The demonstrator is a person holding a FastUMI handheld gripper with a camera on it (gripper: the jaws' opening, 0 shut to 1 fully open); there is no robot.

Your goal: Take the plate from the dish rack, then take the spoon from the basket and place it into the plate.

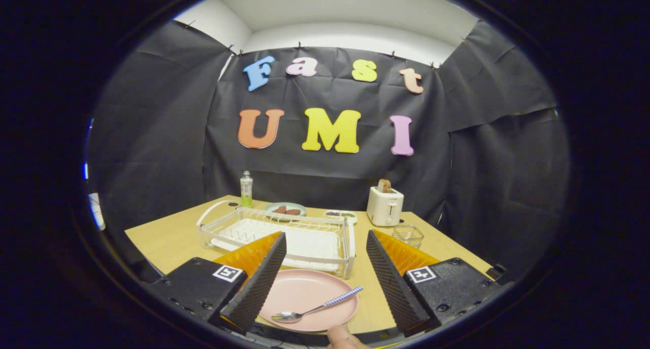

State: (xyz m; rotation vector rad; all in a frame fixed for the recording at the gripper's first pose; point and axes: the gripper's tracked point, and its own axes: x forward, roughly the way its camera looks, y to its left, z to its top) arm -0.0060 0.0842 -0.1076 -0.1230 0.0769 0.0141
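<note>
Gripper view: spoon (316, 307) lies in the plate (304, 293) at the surface's near edge.
Gripper (325, 283) gapes wide, holding nothing; best to back off straight, clear of the spoon's handle.

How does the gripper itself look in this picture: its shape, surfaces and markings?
The gripper has two wedge-shaped fingers with ribbed inner faces and ridged orange outer sides. Each finger sits on a black block with screws and a square black-and-white marker. The fingers stand open, apart over the pink plate.
</note>
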